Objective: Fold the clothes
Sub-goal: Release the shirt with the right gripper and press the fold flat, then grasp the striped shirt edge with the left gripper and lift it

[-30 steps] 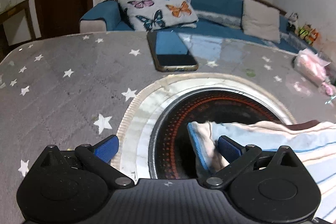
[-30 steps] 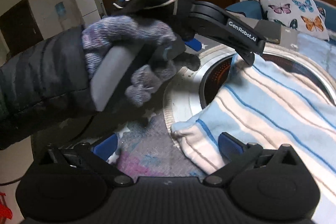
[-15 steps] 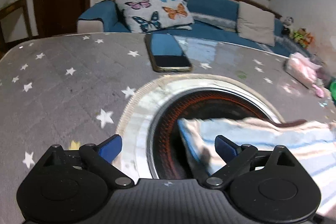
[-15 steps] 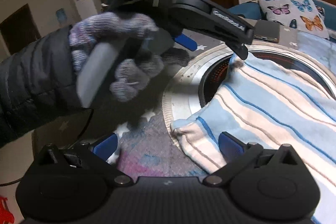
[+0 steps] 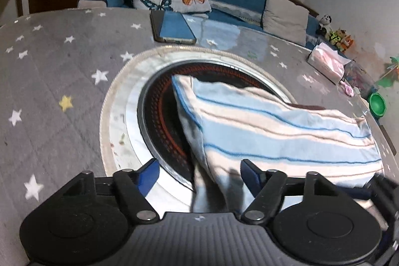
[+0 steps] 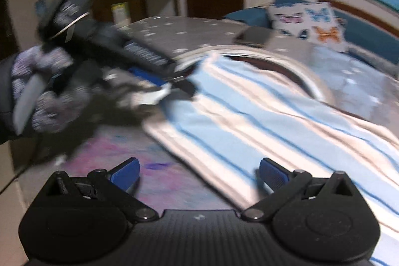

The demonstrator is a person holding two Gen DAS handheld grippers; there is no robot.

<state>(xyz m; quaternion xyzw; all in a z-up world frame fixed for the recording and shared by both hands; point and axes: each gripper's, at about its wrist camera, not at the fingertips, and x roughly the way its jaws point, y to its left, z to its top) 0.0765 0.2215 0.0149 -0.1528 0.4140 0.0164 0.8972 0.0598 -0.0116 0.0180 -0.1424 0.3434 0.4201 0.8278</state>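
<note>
1. The striped cloth (image 5: 274,131) lies across the round black burner (image 5: 159,126) set into the star-patterned bench (image 5: 49,71).
2. The left hand-held gripper (image 5: 199,173) has just been closing, its jaws apart with the cloth's near corner between them, not yet pinched.
3. The right hand-held gripper (image 6: 199,173) stands wide apart over the cloth's edge.
4. A phone (image 5: 172,28) rests beyond the burner.

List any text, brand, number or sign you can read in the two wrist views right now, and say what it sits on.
None can be read in either view.
Left gripper, seen from the right wrist view: pale lettering on its arm, smeared by motion blur, unreadable.
Tissue pack at the table edge: markings too small to tell.
Phone on the star-print table cover: dark screen, no text visible.
Striped cloth: no label visible.
</note>
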